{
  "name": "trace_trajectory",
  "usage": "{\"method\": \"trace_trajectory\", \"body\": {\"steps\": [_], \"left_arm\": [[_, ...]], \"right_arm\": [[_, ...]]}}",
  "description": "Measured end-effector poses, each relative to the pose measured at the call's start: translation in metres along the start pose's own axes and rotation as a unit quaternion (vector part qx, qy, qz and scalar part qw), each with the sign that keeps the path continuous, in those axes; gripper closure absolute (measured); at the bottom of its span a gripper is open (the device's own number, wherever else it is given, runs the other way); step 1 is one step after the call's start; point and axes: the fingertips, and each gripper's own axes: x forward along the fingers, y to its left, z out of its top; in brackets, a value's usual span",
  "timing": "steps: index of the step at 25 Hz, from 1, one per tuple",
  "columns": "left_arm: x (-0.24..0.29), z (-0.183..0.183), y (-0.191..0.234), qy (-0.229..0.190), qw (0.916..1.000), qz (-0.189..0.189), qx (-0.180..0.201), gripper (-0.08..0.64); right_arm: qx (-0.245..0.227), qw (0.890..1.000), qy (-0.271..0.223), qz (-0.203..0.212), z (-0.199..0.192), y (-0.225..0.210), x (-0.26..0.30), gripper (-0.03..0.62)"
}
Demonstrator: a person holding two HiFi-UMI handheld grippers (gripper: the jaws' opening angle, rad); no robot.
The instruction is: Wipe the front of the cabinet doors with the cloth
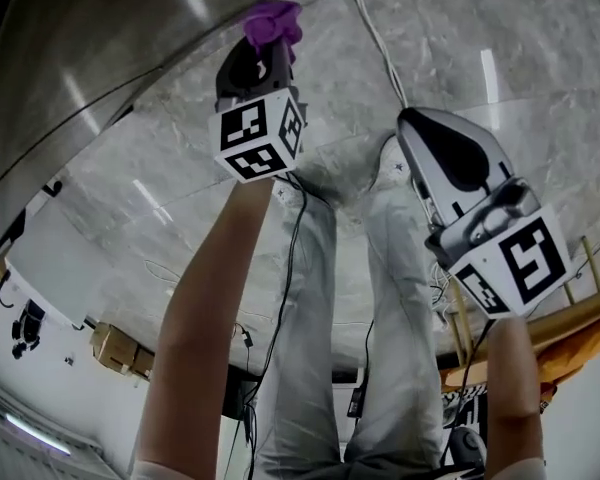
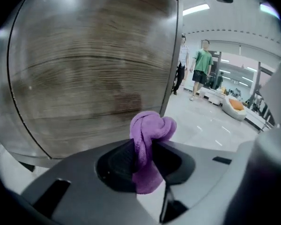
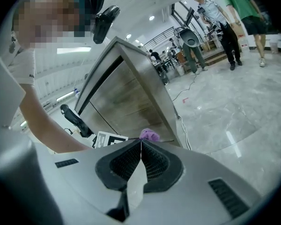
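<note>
The left gripper [image 2: 145, 150] pinches the cloth [image 2: 152, 125] near the door [image 2: 93, 74], at 11 o'clock in the head view; whether they touch is unclear. The right gripper [image 3: 140, 146], at 3 o'clock, is pressed together and empty. Most of the wiping probably remains.

left tongs [image 1: 271, 46] round cloth [image 2: 149, 137], just before cabinet door [image 2: 93, 78], right tongs [image 1: 408, 118] apart, rightward
</note>
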Motion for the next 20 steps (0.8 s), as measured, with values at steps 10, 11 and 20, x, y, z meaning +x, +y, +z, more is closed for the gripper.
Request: {"method": "trace_trajectory", "body": {"steps": [10, 11, 20], "left_arm": [[0.070, -0.003, -0.049, -0.010, 0.9997, -0.024, 0.000, 0.460], [0.075, -0.005, -0.048, -0.011, 0.9997, -0.023, 0.003, 0.460], [0.080, -0.012, -0.006, 0.000, 0.9996, -0.008, 0.029, 0.461]], "right_arm": [[0.022, 0.999, 0.006, -0.031, -0.030, -0.053, -0.031, 0.565], [0.024, 0.999, 0.005, -0.035, -0.034, -0.057, -0.031, 0.565], [0.025, 0.998, -0.010, -0.048, -0.037, -0.045, -0.014, 0.565]]}}
